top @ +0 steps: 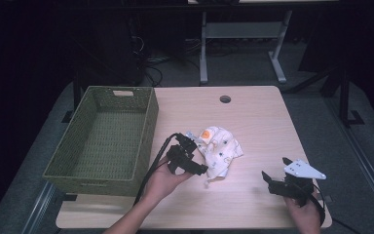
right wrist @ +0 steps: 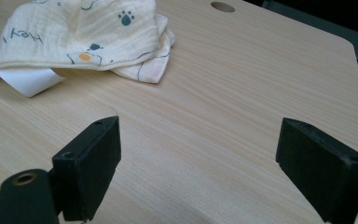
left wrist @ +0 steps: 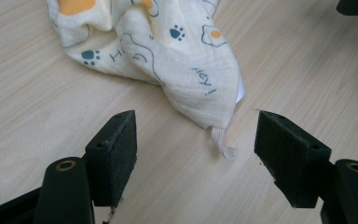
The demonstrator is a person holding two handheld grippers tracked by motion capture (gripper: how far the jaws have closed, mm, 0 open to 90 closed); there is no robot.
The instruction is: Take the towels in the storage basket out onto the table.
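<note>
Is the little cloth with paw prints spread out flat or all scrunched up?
Scrunched up. The cloth lies in a rumpled heap on the table, its layers folded over each other, with one corner poking out.

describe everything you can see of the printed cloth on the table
The cloth is a small cream piece of soft, crinkled fabric, printed with dark blue paw marks, orange blobs and the words "Hey!". It lies crumpled and folded over itself on the wooden table, right of the green basket and not in it. A white tag pokes out from under one edge, and a thin strip trails from its pointed corner. That corner lies just ahead of the left hand-held gripper, whose jaws stand open and do not touch it.
</note>
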